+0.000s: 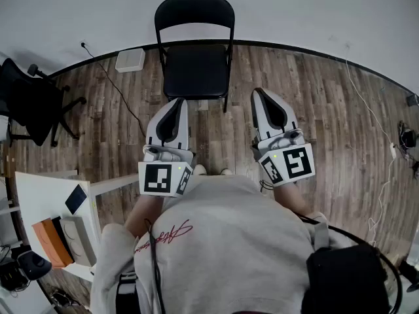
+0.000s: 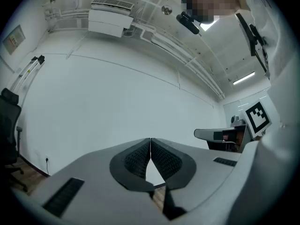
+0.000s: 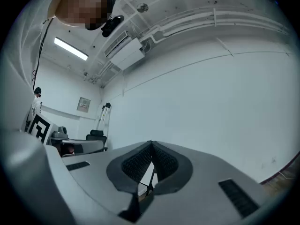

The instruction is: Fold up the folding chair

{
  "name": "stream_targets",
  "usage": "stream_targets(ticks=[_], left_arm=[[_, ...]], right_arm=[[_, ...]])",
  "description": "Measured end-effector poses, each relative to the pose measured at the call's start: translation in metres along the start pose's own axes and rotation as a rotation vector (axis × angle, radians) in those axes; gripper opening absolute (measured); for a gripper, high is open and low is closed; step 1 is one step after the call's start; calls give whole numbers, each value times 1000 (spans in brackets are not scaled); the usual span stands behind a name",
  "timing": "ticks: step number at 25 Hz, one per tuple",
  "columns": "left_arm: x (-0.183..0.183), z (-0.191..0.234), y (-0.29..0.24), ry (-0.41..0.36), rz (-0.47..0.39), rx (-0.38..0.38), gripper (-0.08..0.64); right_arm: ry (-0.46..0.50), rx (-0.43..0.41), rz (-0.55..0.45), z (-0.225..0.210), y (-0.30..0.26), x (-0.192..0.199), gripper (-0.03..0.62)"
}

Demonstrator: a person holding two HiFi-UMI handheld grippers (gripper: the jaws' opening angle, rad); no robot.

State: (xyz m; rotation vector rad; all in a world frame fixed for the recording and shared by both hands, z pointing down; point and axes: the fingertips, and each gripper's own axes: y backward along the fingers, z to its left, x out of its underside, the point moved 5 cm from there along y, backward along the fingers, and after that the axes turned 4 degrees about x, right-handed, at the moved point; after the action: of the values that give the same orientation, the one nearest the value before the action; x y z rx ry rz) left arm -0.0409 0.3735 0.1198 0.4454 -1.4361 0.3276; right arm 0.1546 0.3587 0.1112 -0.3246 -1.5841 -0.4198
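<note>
Standing on plank flooring [image 1: 314,110], the black round-backed folding chair [image 1: 195,51] faces left gripper [image 1: 177,102] and right gripper [image 1: 258,93], both closed empty.

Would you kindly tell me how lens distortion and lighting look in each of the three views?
Head view: strong fisheye, the wall's foot bows into an arc behind the folding chair; light even, no glare. Left gripper view: black vignette in the corners, a ceiling strip light blown out. Right gripper view: same vignette, curved wall lines, another bright strip light.
</note>
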Motion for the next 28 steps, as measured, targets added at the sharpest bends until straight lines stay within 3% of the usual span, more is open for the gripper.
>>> stream_targets(ticks=[18,21,28], left_arm=[[2,-12,5,-14,0,11,17],[2,-15,6,-8,-5,-1,17],[7,-22,8,-27,-24,-67,18]], right_arm=[[70,12,-16,4,12,-3,11],[110,26,-29,1,15,-5,11],[78,-12,-57,-15,27,-6,11]])
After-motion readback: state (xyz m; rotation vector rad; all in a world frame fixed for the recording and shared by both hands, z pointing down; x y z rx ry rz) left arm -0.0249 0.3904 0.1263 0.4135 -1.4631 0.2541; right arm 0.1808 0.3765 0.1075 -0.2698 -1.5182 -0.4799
